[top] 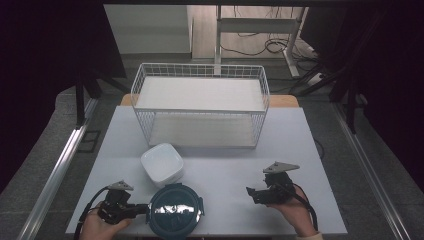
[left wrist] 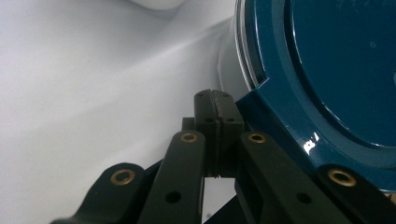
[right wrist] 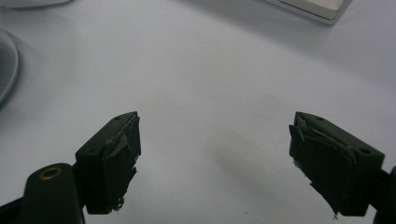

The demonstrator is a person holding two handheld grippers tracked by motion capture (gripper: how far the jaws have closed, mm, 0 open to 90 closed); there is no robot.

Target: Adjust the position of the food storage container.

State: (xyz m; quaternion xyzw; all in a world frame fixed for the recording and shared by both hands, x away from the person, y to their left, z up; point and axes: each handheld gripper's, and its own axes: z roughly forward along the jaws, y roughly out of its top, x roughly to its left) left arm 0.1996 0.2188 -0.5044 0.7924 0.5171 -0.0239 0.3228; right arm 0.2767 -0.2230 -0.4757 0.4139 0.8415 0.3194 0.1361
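Jaws of the left gripper meet beside the blue lidded container; right gripper gapes. Probably pre-grasp; next needs reopening onto the lid's tab.

Open tabletop in front of the wire basket, bare from the white bowl across to the right gripper. Passable there, under spread jaws with nothing between them. Blocked left of that stretch by the bowl and, just nearer than it, the round blue-lidded container. Left gripper pressed against that lid's rim, jaws closed.
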